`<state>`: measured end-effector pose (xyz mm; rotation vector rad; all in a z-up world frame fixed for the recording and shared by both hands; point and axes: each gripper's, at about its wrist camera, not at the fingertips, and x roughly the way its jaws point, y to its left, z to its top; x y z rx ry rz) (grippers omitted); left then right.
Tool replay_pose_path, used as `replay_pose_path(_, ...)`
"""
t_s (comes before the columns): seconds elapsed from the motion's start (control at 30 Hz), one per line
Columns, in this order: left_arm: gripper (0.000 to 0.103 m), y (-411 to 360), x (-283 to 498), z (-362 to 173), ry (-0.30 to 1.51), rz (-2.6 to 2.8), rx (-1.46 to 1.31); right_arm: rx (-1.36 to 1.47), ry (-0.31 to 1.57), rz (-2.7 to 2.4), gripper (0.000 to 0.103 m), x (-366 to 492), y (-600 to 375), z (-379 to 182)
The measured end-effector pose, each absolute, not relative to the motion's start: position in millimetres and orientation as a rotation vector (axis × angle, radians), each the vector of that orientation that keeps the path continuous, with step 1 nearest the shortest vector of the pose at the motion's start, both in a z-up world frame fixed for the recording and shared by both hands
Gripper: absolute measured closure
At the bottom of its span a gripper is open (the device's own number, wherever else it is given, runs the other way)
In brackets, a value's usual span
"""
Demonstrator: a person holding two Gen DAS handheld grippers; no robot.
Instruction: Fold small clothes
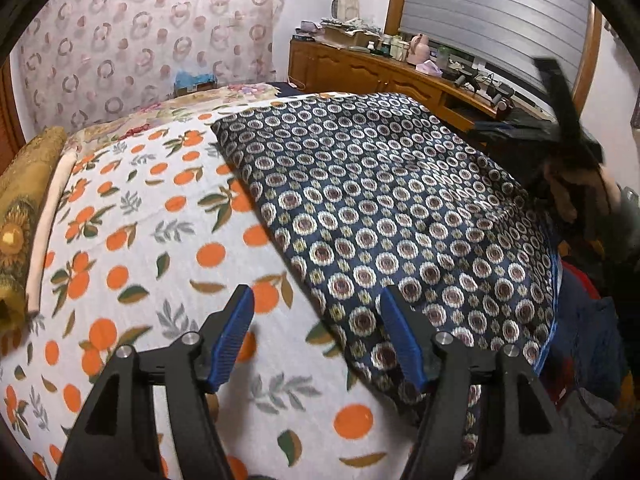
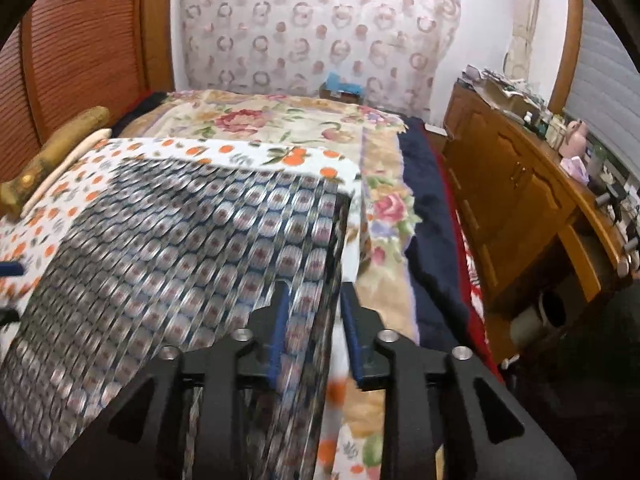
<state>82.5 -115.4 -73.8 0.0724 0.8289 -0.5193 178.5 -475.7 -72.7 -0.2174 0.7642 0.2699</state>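
A dark blue garment with a round medallion print lies spread flat on the bed. It also shows, blurred by motion, in the right wrist view. My left gripper is open and empty, its blue pads straddling the garment's near left edge just above it. My right gripper is open, with the garment's right edge lying between its fingers; the left pad is over the cloth. In the left wrist view the right gripper shows blurred at the far right.
The garment rests on a white blanket with oranges over a floral quilt. A wooden sideboard with clutter stands to the right. A brown cushion lies at the left. A patterned curtain hangs behind.
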Motion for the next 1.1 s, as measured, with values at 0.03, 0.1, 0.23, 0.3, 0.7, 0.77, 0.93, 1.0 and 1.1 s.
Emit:
replay_pose_path(0.03, 0.037, -115.1, 80.5, -73.7, 0.831, -0.522, 0.068, -0.213, 0.762, 0.267, 0.065, 167.1, -477.7, -73.2)
replay_pose_path(0.1, 0.037, -114.7, 75.8, -74.0, 0.831, -0.527, 0.065, -0.213, 0.753, 0.259, 0.061, 137.5, -482.5, -74.9)
replay_pose_path(0.23, 0.038, -116.2, 64.9, -75.0, 0.838, -0.541, 0.064, -0.191, 0.749, 0.259, 0.054, 96.6, -487.9, -80.0)
replay_pose_path(0.3, 0.039, -118.0, 60.7, -76.9, 0.844, -0.547, 0.070, -0.155, 0.768, 0.262, 0.053, 80.6, -491.2, -85.9)
replay_pose_path(0.7, 0.063, -121.1, 36.4, -84.7, 0.875, -0.608, 0.047, -0.144, 0.842, 0.219, 0.053, 41.7, -488.9, -106.5)
replay_pose_path(0.77, 0.064, -121.8, 33.4, -84.8, 0.876, -0.617, 0.045, -0.134, 0.856, 0.226, 0.053, 37.8, -489.1, -110.0)
replay_pose_path(0.93, 0.064, -122.8, 28.7, -83.8, 0.880, -0.640, 0.029, -0.130, 0.873, 0.238, 0.053, 28.6, -487.1, -117.3)
replay_pose_path(1.0, 0.064, -124.4, 26.6, -83.4, 0.884, -0.649, 0.028, -0.107, 0.871, 0.245, 0.057, 26.6, -487.9, -117.1)
replay_pose_path(1.1, 0.064, -127.0, 24.5, -83.2, 0.885, -0.669, 0.030, -0.100, 0.862, 0.246, 0.069, 23.7, -486.1, -116.8)
